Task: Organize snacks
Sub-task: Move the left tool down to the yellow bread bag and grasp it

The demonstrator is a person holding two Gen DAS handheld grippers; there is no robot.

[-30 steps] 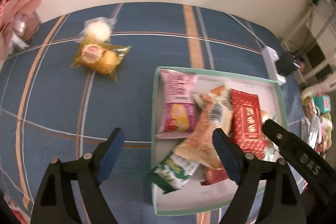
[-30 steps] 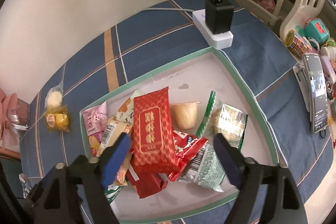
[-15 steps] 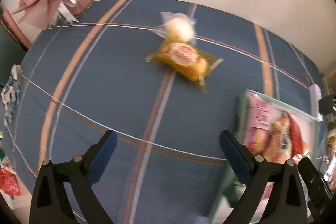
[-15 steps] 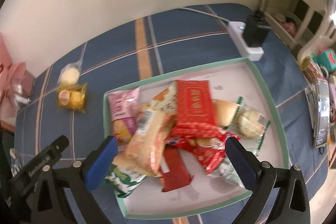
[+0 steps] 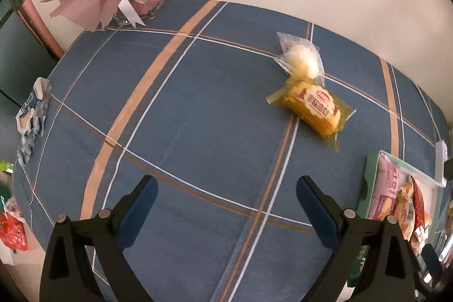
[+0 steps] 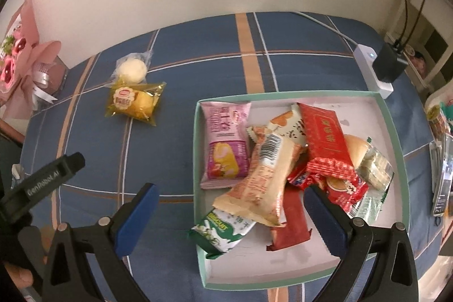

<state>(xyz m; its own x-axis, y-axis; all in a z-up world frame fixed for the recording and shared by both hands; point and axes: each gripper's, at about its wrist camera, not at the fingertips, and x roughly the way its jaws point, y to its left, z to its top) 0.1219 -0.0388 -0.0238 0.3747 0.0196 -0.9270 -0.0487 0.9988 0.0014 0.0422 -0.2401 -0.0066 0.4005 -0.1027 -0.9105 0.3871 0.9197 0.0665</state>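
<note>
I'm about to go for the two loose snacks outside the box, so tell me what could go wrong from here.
1. The yellow cake packet and the clear-wrapped white bun touch, so the open left claw could drag both.
2. The green biscuit packet overhangs the box's near wall and may get knocked out.
3. The snacks are piled loosely, so additions could slide.

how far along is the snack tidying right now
Mostly done, it seems: most snacks lie piled in the green-rimmed box. Nothing is in hand; the left gripper and right gripper are both open and empty. Left: the yellow cake packet and the clear-wrapped white pastry lie out on the blue cloth.
</note>
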